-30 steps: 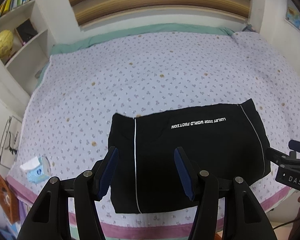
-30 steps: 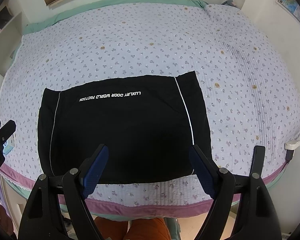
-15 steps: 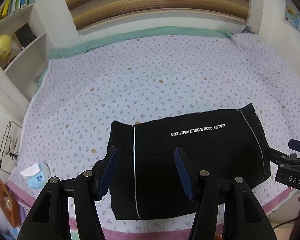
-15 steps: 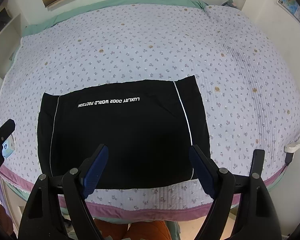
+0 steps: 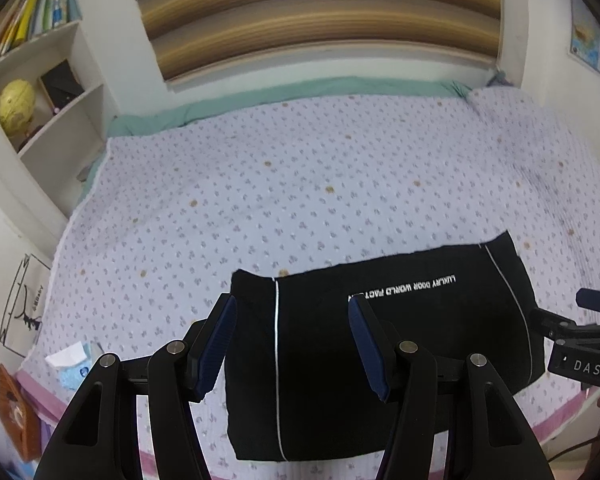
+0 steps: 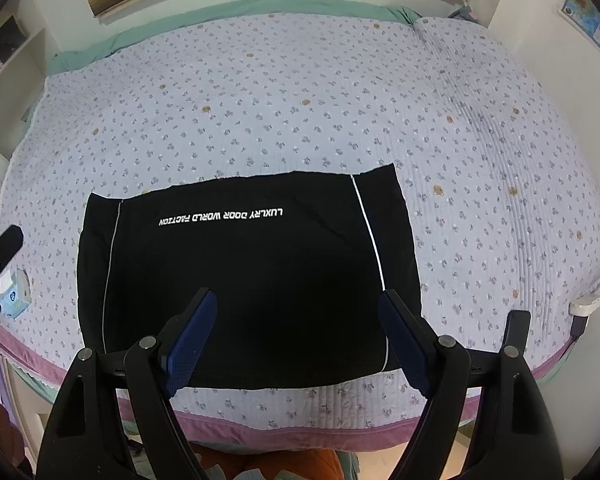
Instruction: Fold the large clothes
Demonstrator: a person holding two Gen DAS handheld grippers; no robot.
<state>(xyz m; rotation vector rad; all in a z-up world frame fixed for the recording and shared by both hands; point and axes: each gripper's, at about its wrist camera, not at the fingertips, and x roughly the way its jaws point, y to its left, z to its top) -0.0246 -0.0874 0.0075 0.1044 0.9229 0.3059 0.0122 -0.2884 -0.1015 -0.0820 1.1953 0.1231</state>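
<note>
A black garment (image 5: 380, 352) (image 6: 244, 280) lies folded into a flat rectangle near the front edge of the bed, with white side stripes and a line of white lettering. My left gripper (image 5: 292, 312) hovers above its left part, open, nothing between its blue pads. My right gripper (image 6: 298, 308) hangs over the garment's near edge, open wide and empty. The right gripper's body (image 5: 580, 344) shows at the right edge of the left wrist view; the left gripper's tip (image 6: 0, 248) shows at the left edge of the right wrist view.
The bed (image 6: 300, 100) has a lilac flowered quilt with a pink border (image 6: 284, 432). A tissue pack (image 5: 70, 364) (image 6: 16, 292) lies at its front left corner. A white bookshelf (image 5: 40, 92) stands left; a white charger (image 6: 586, 304) sits at the right edge.
The left wrist view has tilted upward a little, so the garment sits lower in its frame and more wall shows. The right gripper and the garment have stayed put.
</note>
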